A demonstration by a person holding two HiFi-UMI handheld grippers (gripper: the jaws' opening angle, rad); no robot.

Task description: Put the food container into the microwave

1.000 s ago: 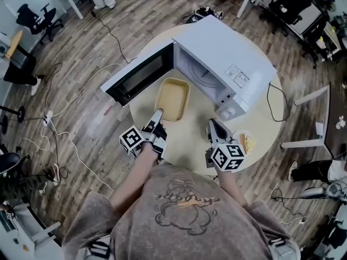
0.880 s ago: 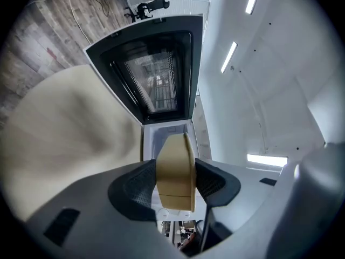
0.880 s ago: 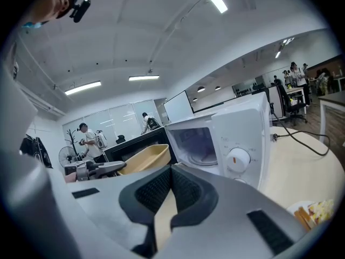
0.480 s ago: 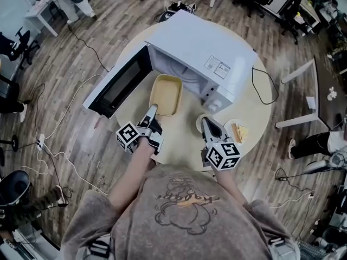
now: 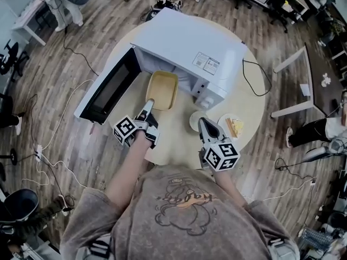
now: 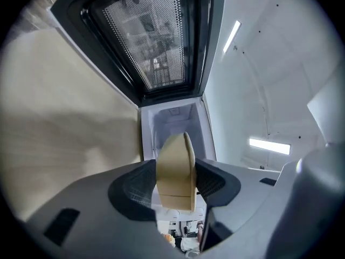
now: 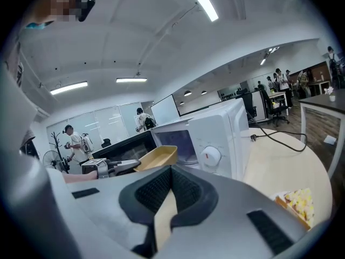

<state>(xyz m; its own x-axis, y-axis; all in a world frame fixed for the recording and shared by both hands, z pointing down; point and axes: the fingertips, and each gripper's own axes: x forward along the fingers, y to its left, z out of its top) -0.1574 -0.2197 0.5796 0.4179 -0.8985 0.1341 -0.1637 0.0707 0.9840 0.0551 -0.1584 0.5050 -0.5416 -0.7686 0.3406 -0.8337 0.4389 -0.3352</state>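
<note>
The microwave (image 5: 190,47) stands open. The left gripper (image 5: 146,110) has its fingers clamped on the near rim of the food container (image 5: 160,89), held at the microwave's mouth, perhaps partly inside. Pushing it in and letting go remain. The right gripper (image 5: 204,124) has its fingers together, empty.

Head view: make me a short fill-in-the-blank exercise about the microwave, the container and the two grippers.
The microwave door stands ___.
The left gripper has its jaws shut on the container, while the right gripper holds ___.
The plate lies to the ___ of the right gripper.
Missing words: open; nothing; right.
</note>
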